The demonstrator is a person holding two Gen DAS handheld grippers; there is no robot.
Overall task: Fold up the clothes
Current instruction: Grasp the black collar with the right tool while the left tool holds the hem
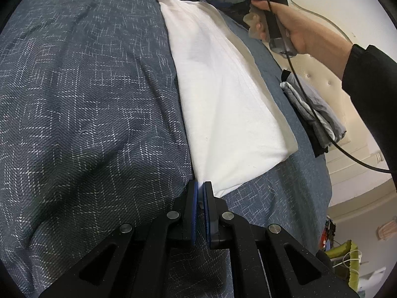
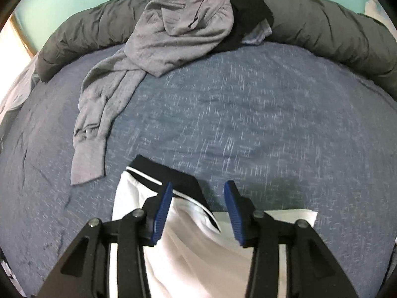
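A blue-grey bedspread (image 1: 86,99) with a fine pale crosshatch weave covers the bed and fills most of both views. Along its far edge in the right wrist view lies a rolled dark grey duvet (image 2: 322,32), and on that a heap of unfolded clothes (image 2: 198,12), from which a grey long-sleeved top (image 2: 104,114) trails down onto the bedspread.

The white garment (image 1: 218,94), folded into a long narrow shape, lies flat on the bedspread and runs from one gripper to the other. Its black band with white piping shows at the far end. Beside it, near the bed's edge, sits a small stack of folded clothes (image 1: 315,114).

The left gripper (image 1: 200,186) has its blue pads pressed together on the near corner of the white garment. The right gripper (image 2: 198,196) stands with its pads well apart over the banded end, gripping nothing; the left pad overlaps the band. A hand (image 1: 295,27) holds its handle, a black cable trailing from it.

White lettering on the right gripper's body is too blurred to read with certainty.
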